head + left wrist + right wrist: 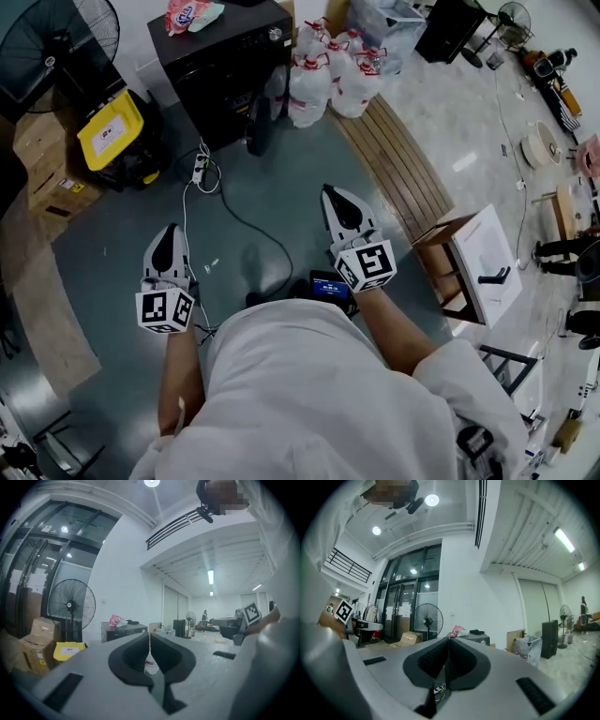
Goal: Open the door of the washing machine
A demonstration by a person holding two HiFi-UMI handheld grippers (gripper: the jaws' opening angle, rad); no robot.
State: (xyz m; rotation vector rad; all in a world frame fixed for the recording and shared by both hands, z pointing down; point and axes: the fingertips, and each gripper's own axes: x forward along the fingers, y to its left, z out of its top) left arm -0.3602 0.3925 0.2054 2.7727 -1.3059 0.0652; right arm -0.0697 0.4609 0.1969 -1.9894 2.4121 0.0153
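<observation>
- Currently the left claw [171,232] and the right claw [333,195] are both held out level over the dark floor [281,178], well apart from each other, tips toward the washing machine [225,66].
- In the left gripper view the left claw [149,641] has its pads pressed together with nothing gripped.
- The right gripper view shows the same for the right claw [448,648]: pads meeting along one line, empty.
- The washing machine is a black box standing on the floor against the far wall, well apart from both claws. It also shows low beyond the jaws in the left gripper view [123,631] and in the right gripper view [477,638].
- A dark rounded shape juts from the lower front of the machine; I cannot tell whether that is the door standing ajar.
- A pink bag [187,14] lies on top of the machine.
- White plastic bags [328,75] with red ties sit just beside the machine on its right.
- A yellow case [111,129] and a standing fan [56,37] are to its left.
- A white power strip [199,169] with a black cable lies on the floor between the machine and the claws.
</observation>
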